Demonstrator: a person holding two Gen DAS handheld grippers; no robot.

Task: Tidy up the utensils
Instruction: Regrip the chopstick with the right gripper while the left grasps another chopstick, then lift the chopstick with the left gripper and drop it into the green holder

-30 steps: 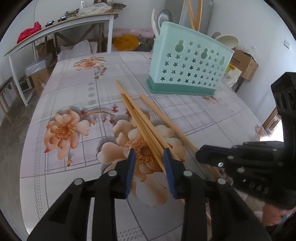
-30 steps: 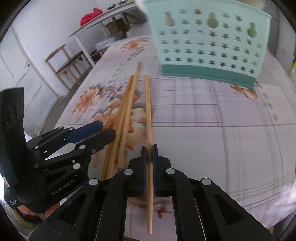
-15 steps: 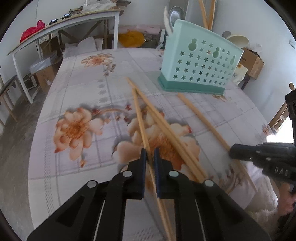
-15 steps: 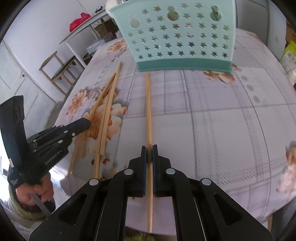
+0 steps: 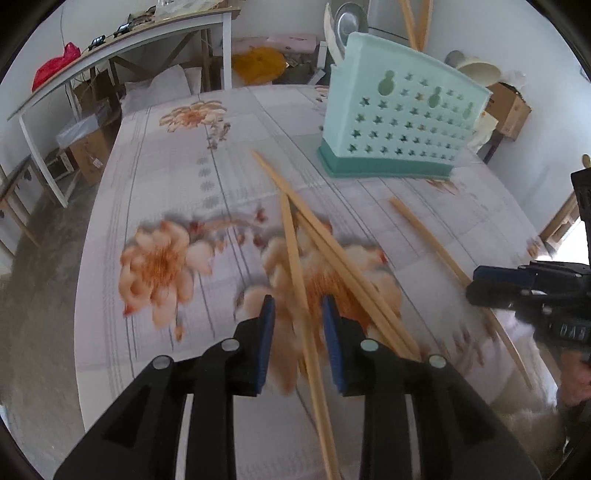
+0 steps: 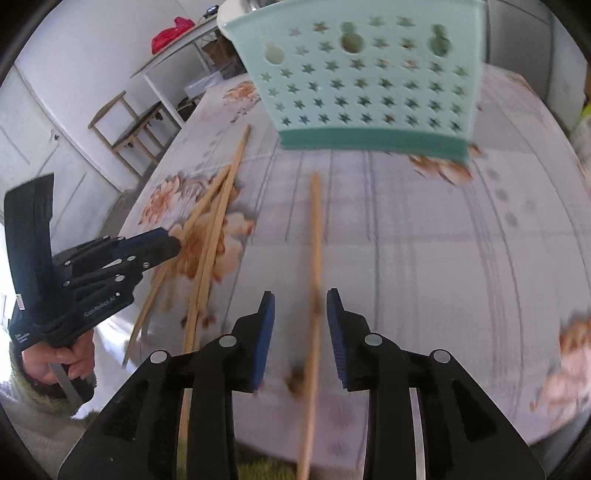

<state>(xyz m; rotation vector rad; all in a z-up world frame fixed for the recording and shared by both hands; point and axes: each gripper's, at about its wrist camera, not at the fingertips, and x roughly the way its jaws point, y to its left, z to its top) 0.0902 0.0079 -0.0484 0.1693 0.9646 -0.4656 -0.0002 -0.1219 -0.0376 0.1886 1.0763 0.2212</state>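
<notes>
A mint-green utensil holder (image 5: pixel 399 122) with star holes stands upright on the floral table; in the right wrist view the holder (image 6: pixel 369 74) is close ahead. My left gripper (image 5: pixel 298 332) is opening, and a wooden chopstick (image 5: pixel 291 251) runs between its blue pads without touching them. Two more chopsticks (image 5: pixel 332 243) lie crossed just right of it. My right gripper (image 6: pixel 301 328) is opening too, with a single blurred chopstick (image 6: pixel 314 236) loose between its pads, pointing at the holder. The left gripper (image 6: pixel 173 245) shows at the left edge there, the right gripper (image 5: pixel 476 284) at the right edge here.
The round table's near edge (image 6: pixel 369 454) runs just under my right gripper. The holder has chopsticks (image 5: pixel 413 22) and a white spoon (image 5: pixel 334 40) sticking out of its top. A white side table (image 5: pixel 122 48), cardboard boxes (image 5: pixel 511 107) and a wooden chair (image 6: pixel 129 122) stand around.
Half a second ago both grippers were shut on a chopstick each; both have now opened and the chopsticks sit loose. The right chopstick's tip no longer meets the holder's base.
</notes>
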